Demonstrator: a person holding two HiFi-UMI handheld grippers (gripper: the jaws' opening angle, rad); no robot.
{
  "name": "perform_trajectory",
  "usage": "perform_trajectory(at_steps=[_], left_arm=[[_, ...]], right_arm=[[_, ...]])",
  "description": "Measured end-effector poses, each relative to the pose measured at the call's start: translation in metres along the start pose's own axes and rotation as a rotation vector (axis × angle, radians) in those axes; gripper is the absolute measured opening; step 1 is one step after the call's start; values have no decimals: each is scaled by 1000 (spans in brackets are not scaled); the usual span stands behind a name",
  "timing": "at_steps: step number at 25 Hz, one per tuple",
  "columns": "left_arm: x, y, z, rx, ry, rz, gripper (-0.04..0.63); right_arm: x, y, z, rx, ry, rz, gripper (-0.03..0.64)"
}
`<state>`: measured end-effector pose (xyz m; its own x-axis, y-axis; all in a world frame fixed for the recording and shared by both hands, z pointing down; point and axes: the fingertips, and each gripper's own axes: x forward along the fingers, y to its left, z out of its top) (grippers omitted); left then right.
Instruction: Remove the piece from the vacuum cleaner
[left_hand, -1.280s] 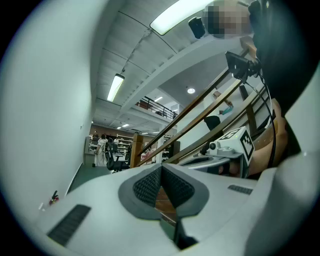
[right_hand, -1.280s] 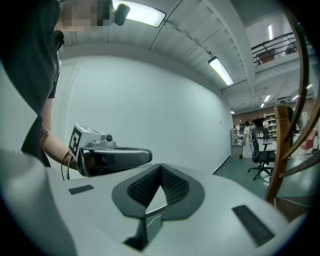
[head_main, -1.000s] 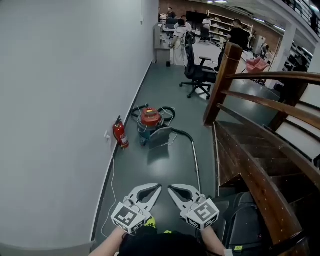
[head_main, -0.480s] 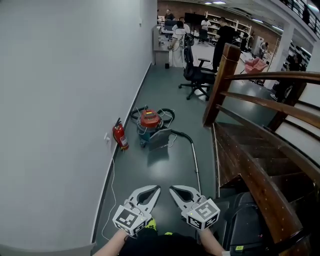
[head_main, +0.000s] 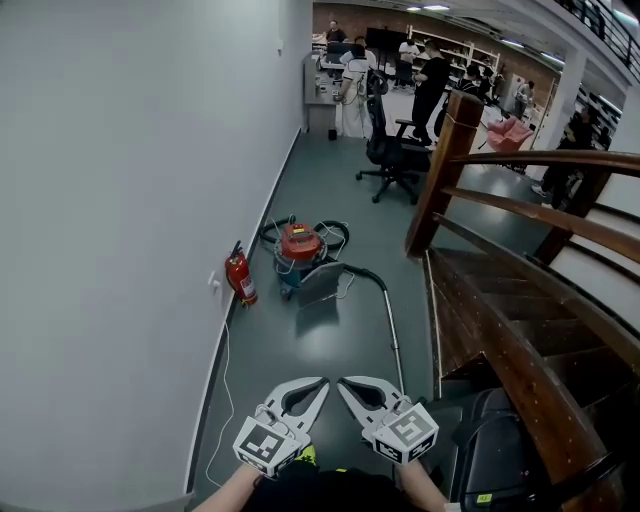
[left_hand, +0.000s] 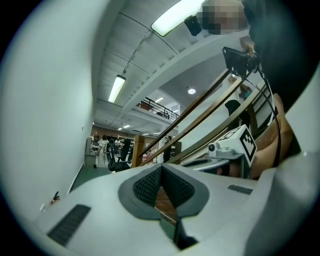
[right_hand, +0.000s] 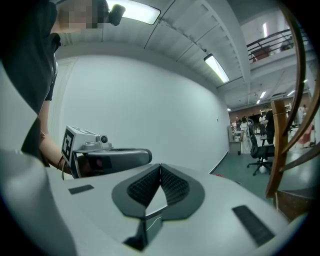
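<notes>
Both grippers are seen low in the head view, side by side. Left gripper jaws are pressed together, nothing between them; the same is shown in the left gripper view. Right gripper jaws are likewise closed and empty, as confirmed in the right gripper view. The forearms are cut off by the bottom edge.

The vacuum cleaner is set on the floor well ahead of both grippers, near the wall, with a fire extinguisher just beside it. Its red top is seen; the body details are too small to be made out. A hose is looped behind it, and a metal tube is run from it toward the right gripper, its lower end hidden behind that gripper. Which piece comes off cannot be told.

A wooden stair rail is cut off at right. An office chair and several people stand far back, too small for detail. The vacuum cleaner is not shown in either gripper view.
</notes>
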<state>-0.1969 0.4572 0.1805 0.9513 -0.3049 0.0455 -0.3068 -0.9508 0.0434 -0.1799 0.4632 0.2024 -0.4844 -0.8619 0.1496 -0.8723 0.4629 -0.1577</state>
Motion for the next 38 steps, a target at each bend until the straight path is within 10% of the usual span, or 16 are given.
perform_trajectory(at_steps=[38], left_arm=[[48, 124, -30, -115, 65, 55, 8]], right_arm=[[98, -93, -5, 26, 76, -7, 18]])
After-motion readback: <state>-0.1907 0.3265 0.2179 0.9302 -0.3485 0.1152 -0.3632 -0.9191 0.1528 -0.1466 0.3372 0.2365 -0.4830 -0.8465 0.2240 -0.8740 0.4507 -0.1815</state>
